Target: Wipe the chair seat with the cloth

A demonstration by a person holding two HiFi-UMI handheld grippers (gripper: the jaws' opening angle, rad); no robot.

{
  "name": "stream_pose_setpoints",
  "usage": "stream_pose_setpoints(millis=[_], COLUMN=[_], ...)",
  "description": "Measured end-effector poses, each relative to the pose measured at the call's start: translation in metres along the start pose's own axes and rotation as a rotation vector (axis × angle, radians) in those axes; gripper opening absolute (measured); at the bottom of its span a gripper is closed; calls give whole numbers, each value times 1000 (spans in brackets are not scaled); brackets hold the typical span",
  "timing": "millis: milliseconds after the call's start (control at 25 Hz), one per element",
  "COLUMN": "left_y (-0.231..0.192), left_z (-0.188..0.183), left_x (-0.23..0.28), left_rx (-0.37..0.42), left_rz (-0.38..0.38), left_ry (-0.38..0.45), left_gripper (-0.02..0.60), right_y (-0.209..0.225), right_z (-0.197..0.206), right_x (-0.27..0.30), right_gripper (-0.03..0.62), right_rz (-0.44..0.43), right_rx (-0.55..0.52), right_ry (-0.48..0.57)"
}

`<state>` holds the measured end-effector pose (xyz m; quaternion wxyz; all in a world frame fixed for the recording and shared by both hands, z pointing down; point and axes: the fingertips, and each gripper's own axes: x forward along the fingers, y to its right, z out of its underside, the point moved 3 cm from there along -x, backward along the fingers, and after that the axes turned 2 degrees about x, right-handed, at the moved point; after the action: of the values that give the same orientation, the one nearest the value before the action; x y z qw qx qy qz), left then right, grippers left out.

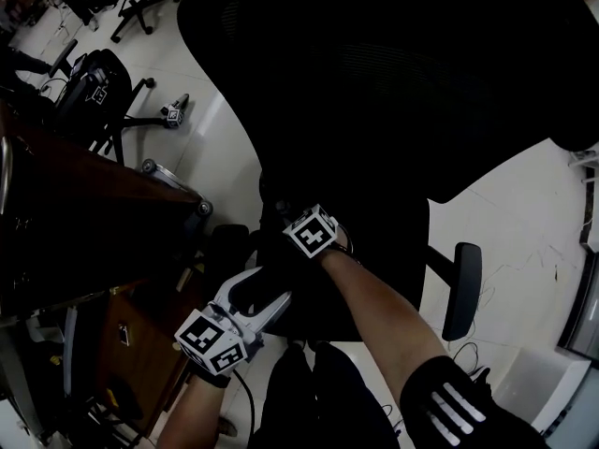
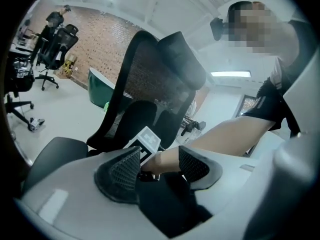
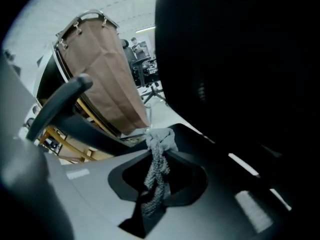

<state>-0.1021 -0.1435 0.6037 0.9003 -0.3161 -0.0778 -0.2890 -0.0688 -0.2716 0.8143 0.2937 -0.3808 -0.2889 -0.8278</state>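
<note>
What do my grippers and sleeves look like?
Both the left gripper and right gripper have pale grey bodies, black pads and a cube of black-and-white square markers. The right arm wears a black short sleeve with white stripes.

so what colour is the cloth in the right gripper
Grey cloth, clearest in the right gripper view.

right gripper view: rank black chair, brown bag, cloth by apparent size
Largest: black chair, which fills the right half, but it is very near the camera.
Middle: brown bag on its metal frame.
Smallest: cloth, pinched in the right hand-held gripper; small despite being close.
</note>
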Motion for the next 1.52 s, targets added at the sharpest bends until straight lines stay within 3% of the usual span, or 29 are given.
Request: stream_pose_setpoints(millis=[160,400,560,760,1000,1200,1320,1520], left_y=[-3,1,11,35,53,53,46,30], left_z=[8,17,13,25,31,31,32,37], left_x=[-4,6,19,44,64,56,39,0], left_rx=[-33,-54,-51,-40,-38,-23,-18,-27], left_rz=[-12,7,39,116,173,176,154,79], left_ry=[14,-1,-14,-50,-70,-70,-71,-77], left_gripper=[264,264,264,264,264,264,264,264], right_y=[-17,-7,29,90,127,115,71,-29], right_z=[2,43,99,171,215,197,164,105], right_x=[26,22,-8,-72,-123,-123,-104,-49], right_gripper=[61,61,61,61,60,60,60,60], right_rz=[-44,-46,34,158,268,266,167,-19], right_rx=[-25,-74,-93,-12,35,79,117,56], right_ry=[-36,-102,-203,-289,-332,-253,-165,-75])
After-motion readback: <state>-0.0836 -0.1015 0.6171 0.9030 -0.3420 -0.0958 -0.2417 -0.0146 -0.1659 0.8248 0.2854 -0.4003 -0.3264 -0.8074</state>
